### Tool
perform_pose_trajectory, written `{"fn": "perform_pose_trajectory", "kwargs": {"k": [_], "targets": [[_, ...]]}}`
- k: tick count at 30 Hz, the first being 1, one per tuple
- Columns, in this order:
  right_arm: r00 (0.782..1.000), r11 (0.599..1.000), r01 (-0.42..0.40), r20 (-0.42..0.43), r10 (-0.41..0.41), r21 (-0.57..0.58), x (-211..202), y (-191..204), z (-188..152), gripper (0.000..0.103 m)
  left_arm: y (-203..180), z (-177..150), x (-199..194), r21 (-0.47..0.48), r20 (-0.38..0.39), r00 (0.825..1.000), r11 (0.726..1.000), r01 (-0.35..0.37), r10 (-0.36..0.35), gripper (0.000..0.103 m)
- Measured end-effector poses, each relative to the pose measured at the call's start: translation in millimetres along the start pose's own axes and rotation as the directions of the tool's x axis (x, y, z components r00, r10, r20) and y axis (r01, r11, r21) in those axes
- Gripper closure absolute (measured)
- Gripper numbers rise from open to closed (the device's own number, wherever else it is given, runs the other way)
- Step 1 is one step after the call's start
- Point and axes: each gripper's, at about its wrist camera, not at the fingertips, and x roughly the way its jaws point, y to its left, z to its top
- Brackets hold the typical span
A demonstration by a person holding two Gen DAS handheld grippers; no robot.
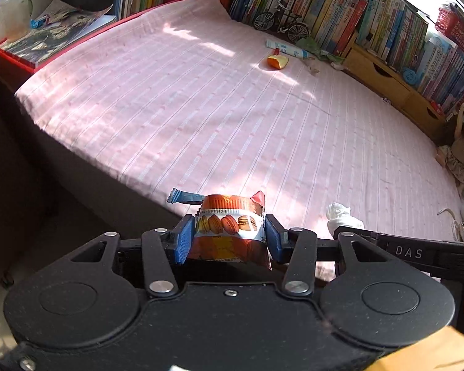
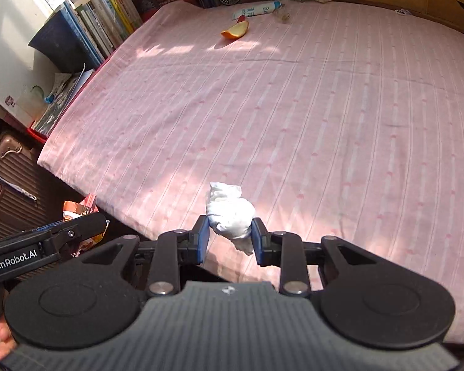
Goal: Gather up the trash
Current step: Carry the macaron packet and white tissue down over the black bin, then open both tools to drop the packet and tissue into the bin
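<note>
My left gripper (image 1: 229, 236) is shut on an orange snack wrapper (image 1: 227, 225) printed with macarons, held over the near edge of the pink bed (image 1: 201, 108). To its right, my right gripper (image 2: 230, 239) is shut on a crumpled white tissue (image 2: 230, 213); that tissue (image 1: 343, 215) also shows in the left wrist view. Far across the bed lie an orange peel (image 1: 277, 61) and a white-and-blue tube-shaped wrapper (image 1: 286, 48). The peel (image 2: 235, 30) and the wrapper (image 2: 256, 9) appear in the right wrist view too, as does the left gripper's snack wrapper (image 2: 77, 210).
Rows of books (image 1: 340, 9) line the bed's far and right sides, with a toy bicycle (image 1: 281, 21) and wooden drawers (image 1: 383, 77). A doll (image 1: 461, 142) sits at the right edge. Magazines (image 1: 52, 34) lie on a red box at left. A brown suitcase (image 2: 12, 185) stands beside the bed.
</note>
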Motion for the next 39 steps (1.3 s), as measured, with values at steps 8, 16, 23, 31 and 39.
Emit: {"fn": "perform_pose_trajectory", "kwargs": {"k": [8,16,23,31,39], "targets": [[0.997,0.998,-0.013,-0.08,0.007,-0.067,12,32,-57,0.068,35,-42,3,-0.046,-0.112,0.994,0.999,0.0,-0.005,0.057],[0.985,0.997,-0.038,-0.168,0.026,-0.068,45,42,-91,0.067,58,-74,34,-0.11,-0.24,0.971,0.994,-0.03,0.003,0.057],[0.972,0.995,-0.019,-0.236,-0.004,-0.096,72,49,-99,0.067,64,-84,56,-0.096,-0.298,0.954,0.994,-0.061,0.03,0.057],[0.962,0.985,-0.03,-0.273,-0.018,-0.169,82,56,-98,0.067,68,-91,69,-0.139,-0.327,0.945,0.987,-0.075,0.026,0.057],[0.958,0.979,-0.04,-0.286,-0.019,-0.2,93,63,-90,0.066,76,-90,75,-0.163,-0.332,0.943,0.984,-0.076,0.017,0.055]]}}
